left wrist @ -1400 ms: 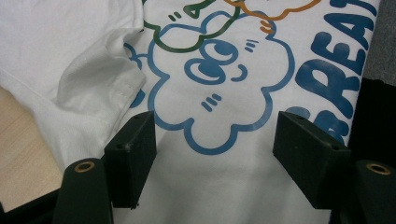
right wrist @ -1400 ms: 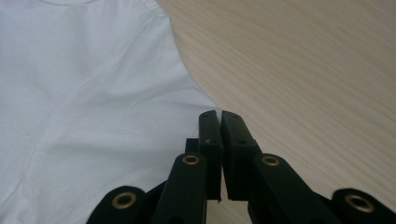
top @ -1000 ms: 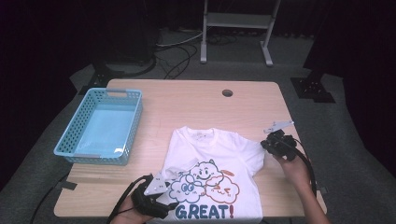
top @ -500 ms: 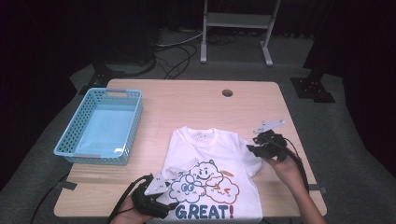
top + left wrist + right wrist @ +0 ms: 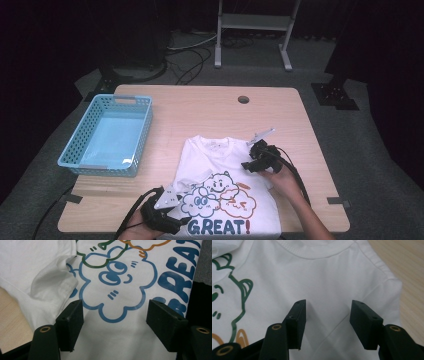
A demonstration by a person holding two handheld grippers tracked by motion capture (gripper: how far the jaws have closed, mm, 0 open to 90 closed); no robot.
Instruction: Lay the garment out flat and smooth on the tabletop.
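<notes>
T-shirt [image 5: 222,187]: white, printed with cartoon clouds and the word "GREAT!", lying face up on the near half of the wooden table [image 5: 200,112], collar toward the far side, hem at the near edge.

Left gripper [image 5: 162,215]: jaws wide apart with nothing between them, poised over the blue cloud of the print near the shirt's lower left. In the left gripper view, the left sleeve [image 5: 53,282] lies folded inward over the body just beyond the jaws, which suggests a fold already begun on that side.

Right gripper [image 5: 257,159]: jaws moderately apart and empty, poised above plain white cloth at the right shoulder, just below the collar [image 5: 314,251]. Whether the pads touch the fabric cannot be told. This placement would suit pinching the right shoulder or sleeve for a matching inward fold.

Blue plastic basket [image 5: 107,135]: empty, at the table's left side, well apart from the shirt; probably the destination for the folded garment.
</notes>
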